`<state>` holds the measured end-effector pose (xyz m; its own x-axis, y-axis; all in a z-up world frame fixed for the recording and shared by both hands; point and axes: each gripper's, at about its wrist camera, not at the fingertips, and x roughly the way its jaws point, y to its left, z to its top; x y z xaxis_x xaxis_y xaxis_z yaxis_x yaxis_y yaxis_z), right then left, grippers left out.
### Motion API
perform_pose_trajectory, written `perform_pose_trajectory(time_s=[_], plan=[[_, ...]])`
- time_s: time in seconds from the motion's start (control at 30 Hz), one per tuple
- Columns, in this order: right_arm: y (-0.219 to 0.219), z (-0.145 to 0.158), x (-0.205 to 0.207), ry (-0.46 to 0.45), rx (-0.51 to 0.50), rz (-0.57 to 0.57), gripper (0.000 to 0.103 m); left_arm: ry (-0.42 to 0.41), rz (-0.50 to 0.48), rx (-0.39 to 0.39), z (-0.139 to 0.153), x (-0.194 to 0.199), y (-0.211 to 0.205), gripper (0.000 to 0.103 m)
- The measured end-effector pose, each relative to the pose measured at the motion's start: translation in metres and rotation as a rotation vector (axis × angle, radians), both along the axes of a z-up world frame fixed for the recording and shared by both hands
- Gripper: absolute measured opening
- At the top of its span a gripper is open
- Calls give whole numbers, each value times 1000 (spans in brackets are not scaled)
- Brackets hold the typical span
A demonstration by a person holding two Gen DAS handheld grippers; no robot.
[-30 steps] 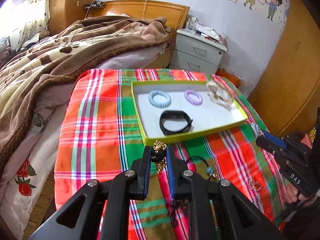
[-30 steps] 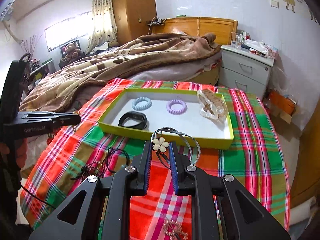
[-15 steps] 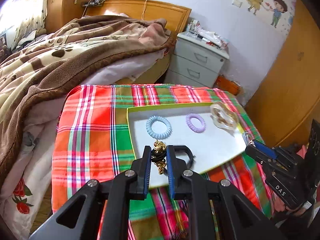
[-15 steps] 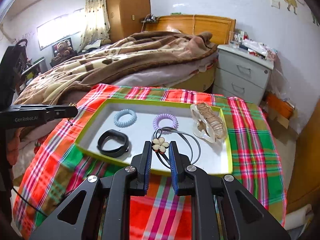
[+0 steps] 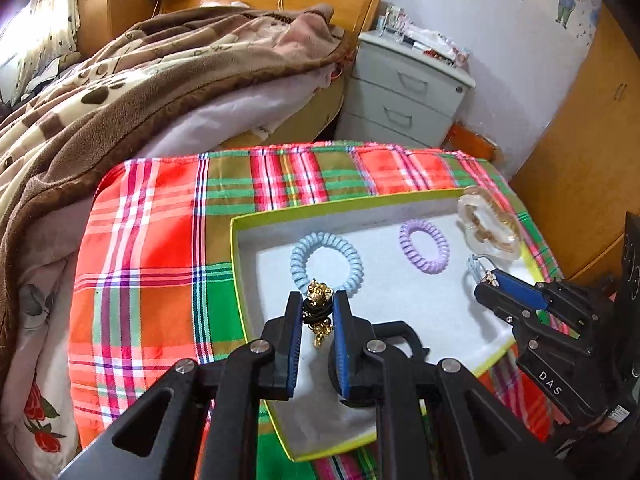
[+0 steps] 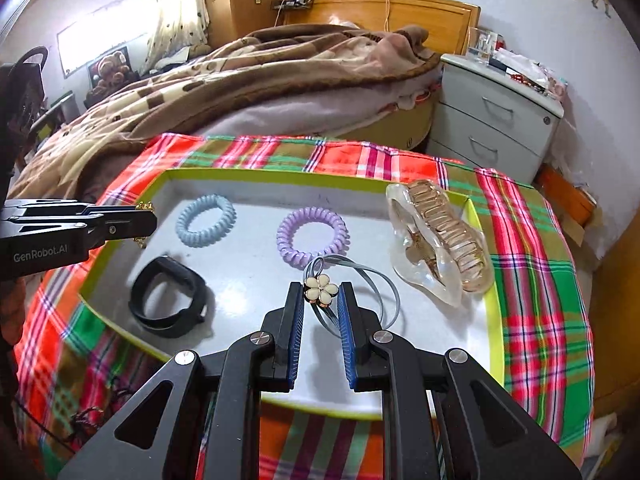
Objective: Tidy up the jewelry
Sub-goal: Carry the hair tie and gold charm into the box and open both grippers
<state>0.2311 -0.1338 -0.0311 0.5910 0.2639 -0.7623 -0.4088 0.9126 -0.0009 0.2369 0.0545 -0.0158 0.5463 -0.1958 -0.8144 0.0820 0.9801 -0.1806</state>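
My left gripper [image 5: 317,305] is shut on a black hair tie with gold charms [image 5: 319,294] and hangs over the near left part of the yellow-rimmed tray [image 5: 239,280]. My right gripper [image 6: 321,295] is shut on a grey hair tie with a cream flower [image 6: 321,289], above the tray [image 6: 494,320] floor. In the tray lie a blue coil tie [image 6: 206,220], a purple coil tie [image 6: 312,237], a black band [image 6: 168,296] and a clear claw clip [image 6: 438,236]. Each gripper shows in the other's view: the right gripper [image 5: 486,284], the left gripper [image 6: 146,218].
The tray sits on a plaid cloth [image 5: 152,240] covering a small table. A bed with a brown blanket [image 5: 140,80] lies behind. A grey nightstand [image 6: 496,120] stands at the back right. Dark cords [image 6: 92,412] lie on the cloth near the tray's front left.
Both grippers moved forward and down from over the cloth to above the tray, each carrying its hair tie. The tray now looks larger and nearer.
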Motion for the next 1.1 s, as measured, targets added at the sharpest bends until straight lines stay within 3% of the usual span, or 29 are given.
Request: perform_pose_trajectory(time_s=[0.47, 0.9, 1.1], plan=[[4, -13, 13, 31, -27, 10, 18, 46, 10, 26, -19, 10, 0, 16], [4, -13, 15, 35, -14, -7, 18, 51, 7, 19, -20, 12, -2, 16], [0, -12, 16, 39, 4, -17, 22, 45, 10, 11, -19, 10, 0, 22]])
